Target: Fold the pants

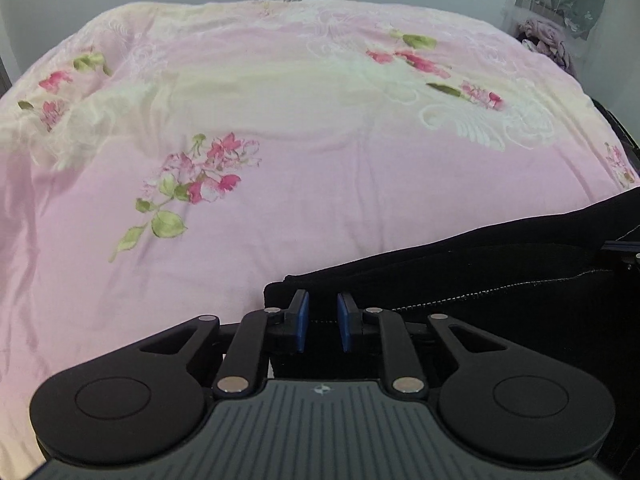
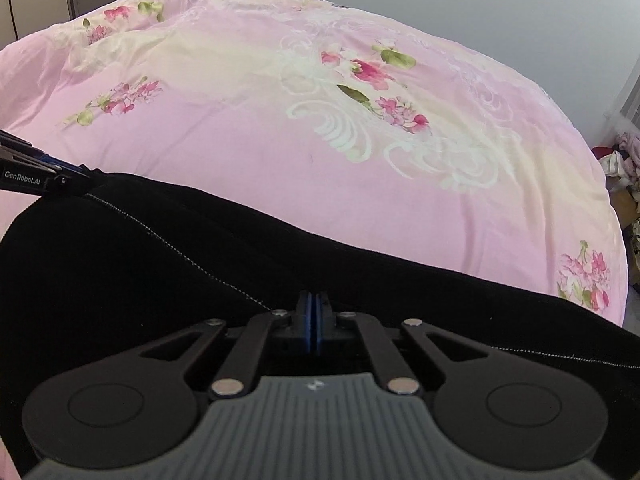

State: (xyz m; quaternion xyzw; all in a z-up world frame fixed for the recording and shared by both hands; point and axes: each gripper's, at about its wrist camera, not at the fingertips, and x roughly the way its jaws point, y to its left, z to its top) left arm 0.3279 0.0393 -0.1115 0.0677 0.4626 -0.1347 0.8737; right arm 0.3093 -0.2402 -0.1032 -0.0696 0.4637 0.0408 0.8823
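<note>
Black knit, pale stitching along a seam (image 2: 180,248): pants (image 1: 480,264) spread across the near edge of a bed, flat on a pink floral duvet (image 1: 320,160). Laid lengthwise from one tong to the other, probably so that both ends can be lifted together for a fold away from the body. Far half of the duvet bare, apparently room kept for that fold.

Left gripper (image 1: 323,322) parted, blue pads (image 1: 303,322) with a clear gap between them, straddling the leftmost corner of the garment. Cloth edge lying in the gap but not squeezed. Placed there, by the look of it, to take hold of the corner where the hem ends. Seen from the right wrist as a dark arm at the far left, touching the pants at that same corner.

Right gripper (image 2: 313,320) pressed together, blue pads meeting face to face, low over the middle of the dark cloth. Impossible to tell whether a pinch of fabric sits between the pads or merely beneath them; black on black, no fold visible.

Judged as early in the task: no crease made, legs not yet doubled over. Next move likely a closing of the left tongs on the corner, then a joint lift. Risk: soft duvet caught along with the pants.
</note>
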